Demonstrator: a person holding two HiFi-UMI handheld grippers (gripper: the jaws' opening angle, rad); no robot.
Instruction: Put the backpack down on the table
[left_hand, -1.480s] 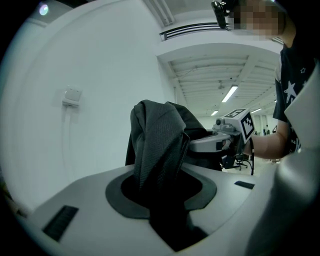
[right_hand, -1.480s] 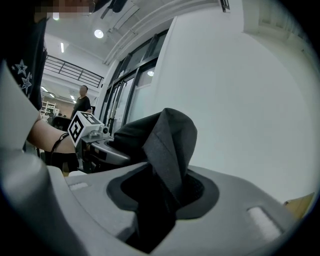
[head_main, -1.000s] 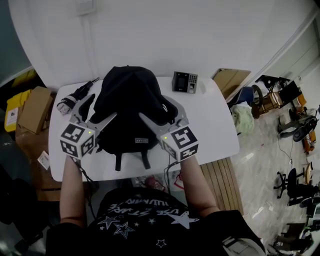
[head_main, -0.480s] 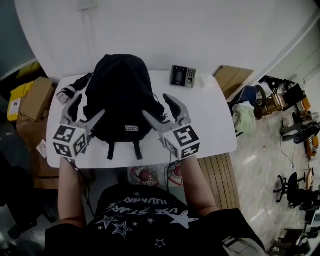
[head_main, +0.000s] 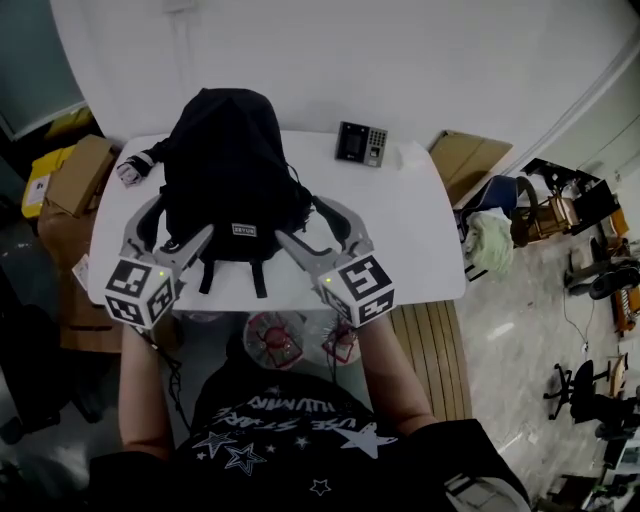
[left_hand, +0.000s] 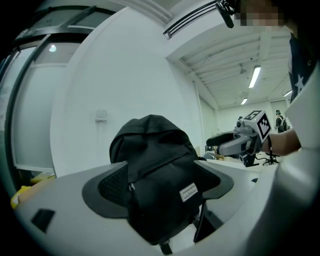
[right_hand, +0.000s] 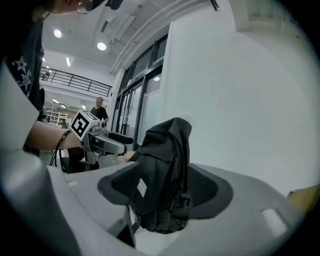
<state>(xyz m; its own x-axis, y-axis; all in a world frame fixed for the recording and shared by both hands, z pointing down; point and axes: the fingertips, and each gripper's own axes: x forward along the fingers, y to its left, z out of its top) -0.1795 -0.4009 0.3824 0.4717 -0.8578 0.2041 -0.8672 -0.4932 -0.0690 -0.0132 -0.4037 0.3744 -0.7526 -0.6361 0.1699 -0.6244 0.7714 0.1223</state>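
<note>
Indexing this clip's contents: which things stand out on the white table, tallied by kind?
Black backpack: 1
Keypad terminal: 1
Black-and-silver tool, partly hidden behind the backpack: 1
Total: 3

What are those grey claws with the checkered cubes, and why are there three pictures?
A person holds two tools that pinch like tongs: the left gripper and the right gripper. The cubes are part of them. One picture comes from a camera on the person's head, looking down. The other two come from cameras riding on each gripper, looking along its jaws. A black backpack stands on the table, near a keypad. Both grippers are open and hold nothing; the right one's jaws have just closed slightly, with the backpack showing between them, unpinched.
</note>
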